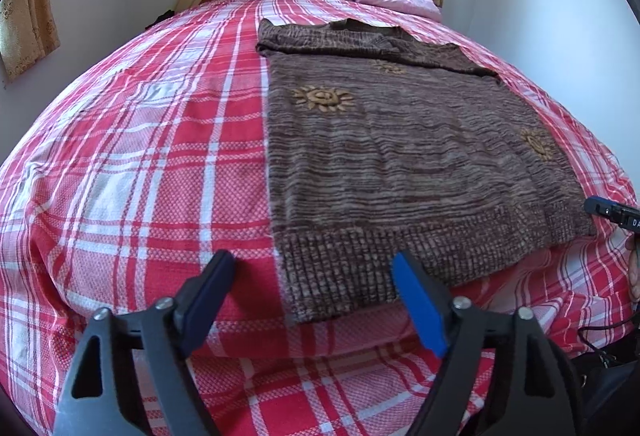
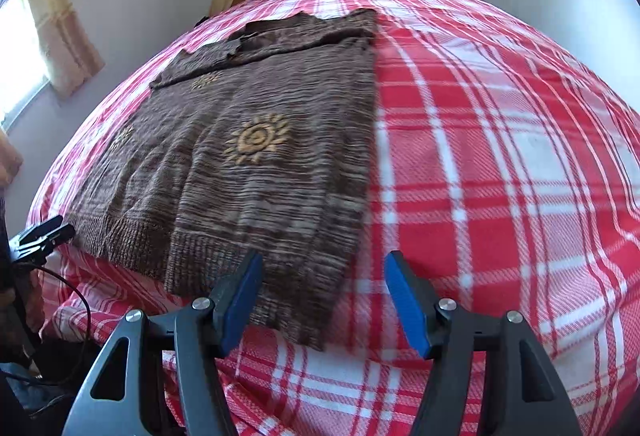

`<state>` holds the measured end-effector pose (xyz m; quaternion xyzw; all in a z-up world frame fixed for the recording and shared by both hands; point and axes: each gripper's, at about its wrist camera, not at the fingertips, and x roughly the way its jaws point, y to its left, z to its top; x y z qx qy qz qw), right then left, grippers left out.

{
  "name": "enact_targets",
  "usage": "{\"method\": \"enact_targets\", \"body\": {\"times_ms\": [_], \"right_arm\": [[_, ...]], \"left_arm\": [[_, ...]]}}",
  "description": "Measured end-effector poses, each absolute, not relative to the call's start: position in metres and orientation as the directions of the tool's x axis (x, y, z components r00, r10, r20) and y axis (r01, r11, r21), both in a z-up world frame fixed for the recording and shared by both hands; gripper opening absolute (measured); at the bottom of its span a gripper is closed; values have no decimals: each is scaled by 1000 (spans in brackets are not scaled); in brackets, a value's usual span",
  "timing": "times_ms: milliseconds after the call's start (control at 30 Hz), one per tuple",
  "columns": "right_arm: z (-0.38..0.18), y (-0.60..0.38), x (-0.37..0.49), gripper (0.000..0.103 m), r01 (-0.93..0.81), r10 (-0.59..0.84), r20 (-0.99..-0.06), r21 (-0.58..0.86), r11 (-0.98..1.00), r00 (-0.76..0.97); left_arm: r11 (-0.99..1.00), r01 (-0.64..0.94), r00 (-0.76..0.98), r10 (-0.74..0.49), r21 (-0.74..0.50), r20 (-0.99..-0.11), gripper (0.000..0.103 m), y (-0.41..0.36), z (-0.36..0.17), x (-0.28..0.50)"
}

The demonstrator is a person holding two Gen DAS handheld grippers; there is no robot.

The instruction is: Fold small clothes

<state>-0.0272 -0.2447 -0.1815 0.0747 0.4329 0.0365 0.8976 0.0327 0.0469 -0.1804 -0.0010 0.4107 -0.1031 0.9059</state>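
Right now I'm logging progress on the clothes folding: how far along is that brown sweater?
Partly done. The sweater lies flat on the bedspread, its sides turned in to straight edges and a sleeve laid across the top. Nothing is in hand: the left claw and the right claw are both open at the hem corners, holding nothing. Left: probably folding the hem up toward the collar.

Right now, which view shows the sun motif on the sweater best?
The right wrist view: one sun motif sits large and near centre on the sweater, its rays distinct. The left wrist view shows a motif smaller and flatter, farther up the sweater, plus another at the right edge.
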Motion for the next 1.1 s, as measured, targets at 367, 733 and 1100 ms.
{"method": "enact_targets", "body": {"times_ms": [367,733,1100], "right_arm": [[-183,-241,-32,52,-36,203,-766,229,973,611],[-191,-245,-37,28,-27,287,-776,329,944,562],[-196,-252,-36,7,-8,327,-745,396,918,581]], "left_arm": [[978,184,671,-197,-97,-715,73,46,-182,36],[964,217,646,-258,-151,-718,64,48,-181,34],[955,217,630,-297,-204,-718,11,54,-178,35]]}}
